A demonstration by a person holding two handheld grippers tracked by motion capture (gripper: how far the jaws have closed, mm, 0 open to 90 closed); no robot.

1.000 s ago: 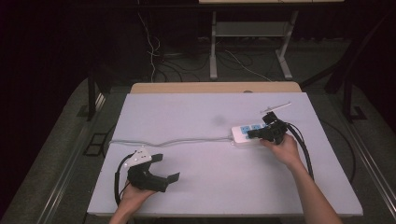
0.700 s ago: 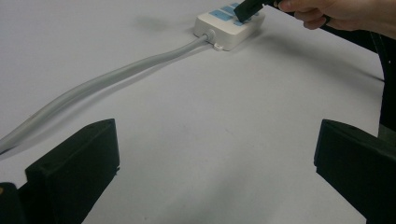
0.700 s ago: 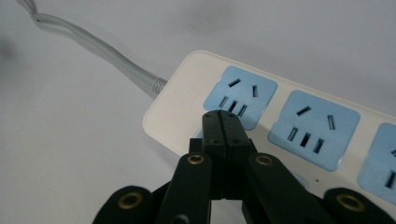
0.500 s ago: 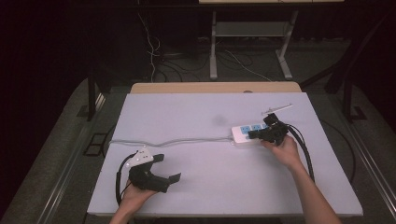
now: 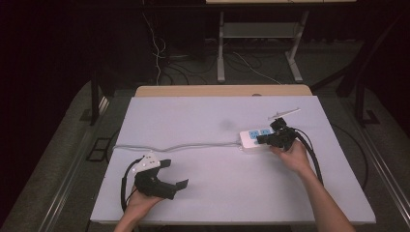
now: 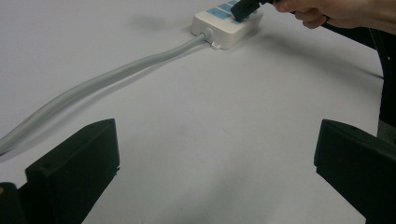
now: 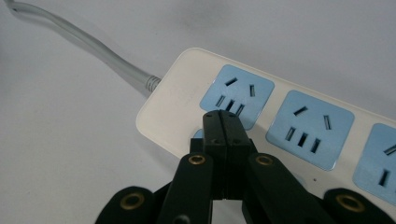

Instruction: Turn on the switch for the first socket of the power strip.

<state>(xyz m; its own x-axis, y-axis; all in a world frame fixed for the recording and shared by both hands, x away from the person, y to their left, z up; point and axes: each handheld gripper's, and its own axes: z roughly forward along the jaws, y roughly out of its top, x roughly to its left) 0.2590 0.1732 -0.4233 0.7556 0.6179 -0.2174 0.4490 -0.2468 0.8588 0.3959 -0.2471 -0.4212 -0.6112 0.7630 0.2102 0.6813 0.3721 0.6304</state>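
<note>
A white power strip (image 5: 250, 139) with blue sockets lies right of centre on the white table (image 5: 212, 193). Its grey cable (image 5: 183, 146) runs left across the table. My right gripper (image 5: 261, 139) is shut, and its tips (image 7: 222, 119) rest on the strip (image 7: 261, 112) just below the end socket nearest the cable (image 7: 93, 44). A small blue patch shows beside the tips. My left gripper (image 5: 176, 174) sits at the front left, held in a hand, open with nothing between its jaws (image 6: 217, 154). From there I see the strip (image 6: 227, 25), the cable (image 6: 116, 74) and the right gripper (image 6: 243, 7) farther off.
The right gripper's black cable (image 5: 314, 159) trails back along the forearm. A thin pale rod (image 5: 284, 113) lies just behind the strip. A wooden edge (image 5: 222, 91) borders the table's far side, with a metal frame (image 5: 256, 53) and floor cables beyond.
</note>
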